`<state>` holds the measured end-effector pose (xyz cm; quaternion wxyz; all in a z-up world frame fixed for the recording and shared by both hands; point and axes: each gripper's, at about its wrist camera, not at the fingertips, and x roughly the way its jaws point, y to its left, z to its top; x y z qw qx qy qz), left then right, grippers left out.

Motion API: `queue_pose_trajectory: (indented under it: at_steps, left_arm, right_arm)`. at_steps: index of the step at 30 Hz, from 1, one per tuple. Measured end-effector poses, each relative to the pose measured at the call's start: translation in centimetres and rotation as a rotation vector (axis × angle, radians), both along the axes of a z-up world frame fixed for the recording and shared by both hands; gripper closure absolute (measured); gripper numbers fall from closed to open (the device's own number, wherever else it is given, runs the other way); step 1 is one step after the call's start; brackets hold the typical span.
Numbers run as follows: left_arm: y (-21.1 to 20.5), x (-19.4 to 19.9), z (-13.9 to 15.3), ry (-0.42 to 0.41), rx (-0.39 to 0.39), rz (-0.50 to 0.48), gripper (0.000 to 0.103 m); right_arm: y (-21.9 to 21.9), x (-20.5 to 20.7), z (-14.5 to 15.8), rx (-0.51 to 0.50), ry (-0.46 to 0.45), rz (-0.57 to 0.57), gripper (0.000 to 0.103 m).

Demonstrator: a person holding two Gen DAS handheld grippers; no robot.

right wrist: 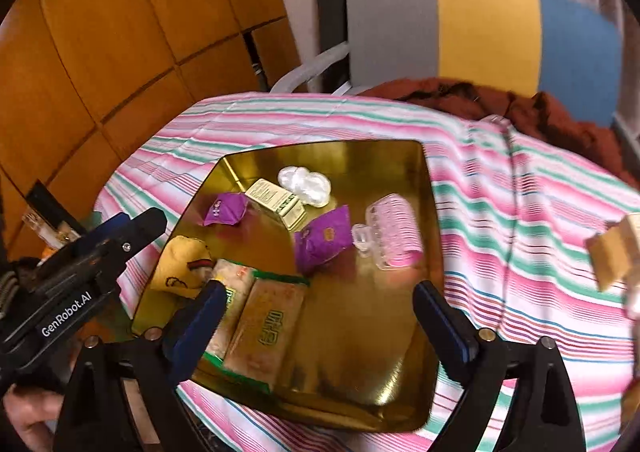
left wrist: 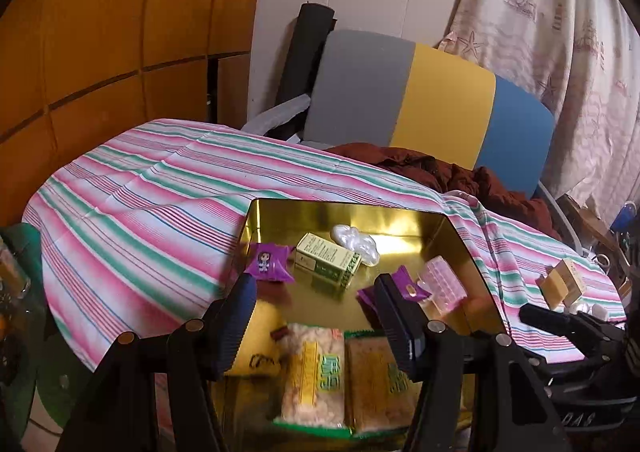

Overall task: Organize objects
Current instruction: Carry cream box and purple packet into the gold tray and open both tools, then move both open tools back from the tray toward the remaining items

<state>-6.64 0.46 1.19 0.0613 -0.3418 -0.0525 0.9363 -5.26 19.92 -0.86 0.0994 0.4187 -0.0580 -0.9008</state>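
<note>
The far-left stretch of the striped tablecloth (left wrist: 132, 188) is lying bare and offering open passage, while the gold tray (right wrist: 400, 384) is sitting mid-table with its near-right floor bare. Its left and far parts are being crowded by two snack packs (right wrist: 256, 316), a yellow pouch (right wrist: 180, 268), purple sachets (right wrist: 324, 240), a green box (right wrist: 280, 202), a white shell-like piece (right wrist: 306, 182) and a pink clip (right wrist: 394, 232). A brown cloth heap (left wrist: 440, 172) and a chair back (left wrist: 432, 96) are blocking the far edge, and small tan boxes (left wrist: 560, 284) are standing at the right.
</note>
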Motion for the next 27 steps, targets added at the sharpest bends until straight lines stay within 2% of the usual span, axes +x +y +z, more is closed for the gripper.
queue_pose_trajectory:
  at_steps: [1, 8, 15, 27]
  left_arm:
    - [0.2, 0.3, 0.1, 0.007, -0.008, -0.001, 0.041]
    - [1.0, 2.4, 0.3, 0.016, -0.027, -0.025, 0.04]
    - [1.8, 3.6, 0.0, 0.01, -0.039, -0.054, 0.04]
    - [3.7, 4.6, -1.0, -0.012, -0.073, -0.108, 0.04]
  right_arm:
    - [-0.1, 0.5, 0.2, 0.014, 0.017, -0.012, 0.001]
    - [0.5, 2.6, 1.2, 0.086, 0.107, -0.12, 0.0]
    - [0.8, 4.2, 1.6, 0.132, 0.157, -0.17, 0.0]
    - [2.2, 6.0, 0.7, 0.137, 0.154, -0.201, 0.0]
